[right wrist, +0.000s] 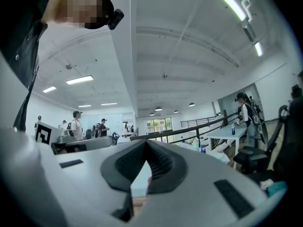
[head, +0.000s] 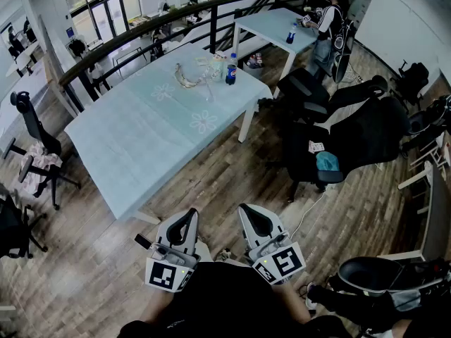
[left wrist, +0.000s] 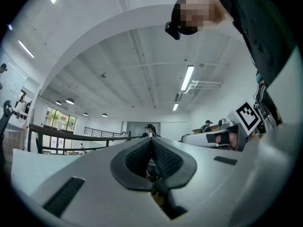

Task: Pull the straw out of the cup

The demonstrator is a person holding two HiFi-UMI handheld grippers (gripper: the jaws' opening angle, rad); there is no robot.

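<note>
A long table (head: 141, 146) with a pale blue cloth stretches away from me. At its far end a clear cup (head: 211, 66) stands beside a blue bottle (head: 231, 69); the straw is too small to make out. A crumpled wrapper (head: 187, 77) lies to the left of them. Both grippers are held low, close to my body and well short of the table. My left gripper (head: 189, 215) is shut with nothing in it, its jaws (left wrist: 151, 141) meeting at the tip. My right gripper (head: 247, 210) is likewise shut and holds nothing (right wrist: 146, 142).
Black office chairs (head: 352, 136) crowd the floor to the right of the table. Another chair (head: 35, 139) stands at its left. A dark railing (head: 141, 30) runs behind it. A second table (head: 271, 23) with a standing person (head: 328, 27) lies further back.
</note>
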